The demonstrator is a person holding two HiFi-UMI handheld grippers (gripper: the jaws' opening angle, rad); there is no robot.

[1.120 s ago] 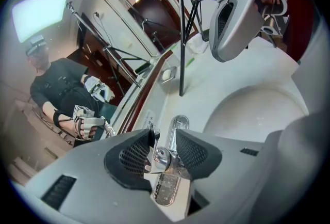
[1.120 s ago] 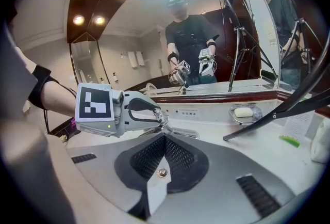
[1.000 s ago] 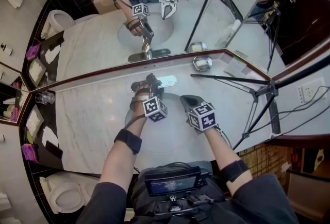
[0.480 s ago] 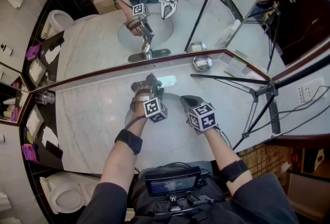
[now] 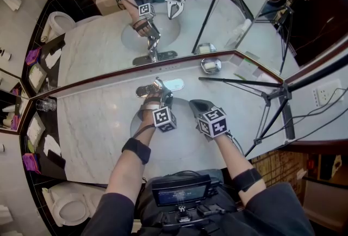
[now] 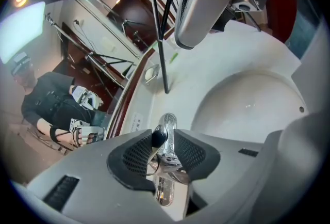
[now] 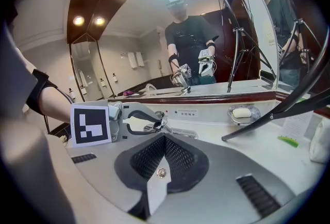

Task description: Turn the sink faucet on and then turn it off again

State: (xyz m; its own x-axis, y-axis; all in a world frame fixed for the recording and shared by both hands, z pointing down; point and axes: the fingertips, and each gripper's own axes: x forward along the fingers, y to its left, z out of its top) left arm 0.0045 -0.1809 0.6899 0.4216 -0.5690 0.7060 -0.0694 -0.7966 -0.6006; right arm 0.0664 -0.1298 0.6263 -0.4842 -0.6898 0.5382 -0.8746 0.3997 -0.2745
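Status check on faucet task. Left gripper point(image 6: 164, 138) is at the faucet point(image 5: 157, 87). The faucet lever point(image 6: 158, 138), chrome with a dark knob at its tip, stands right between the jaws. These jaws have just been closing, and in the left gripper view the knob sits against one pad while the chrome stem meets the other, so I read this as a pinch on the lever, with the jaws held partly apart by it. Sink basin point(image 6: 247, 109) lies beyond and to the right of these jaws. Its surface looks dry, and no stream shows from the faucet in any view, though the outlet itself is mostly hidden behind the pads. Right gripper point(image 7: 164, 140) has its jaws pressed together on nothing. It hangs idle over the basin, and the left gripper with the lever shows just past its tips, slightly to the left. Soap dish point(image 7: 242, 112) sits further beyond, to the right, and is not involved. Judgement: the grip on the lever looks made, but with no water visible the turning-on step looks not yet done. Lifting or swinging the lever to start the flow is left, then returning it to shut the water off. Whether the lever is already off its rest position, I cannot tell.
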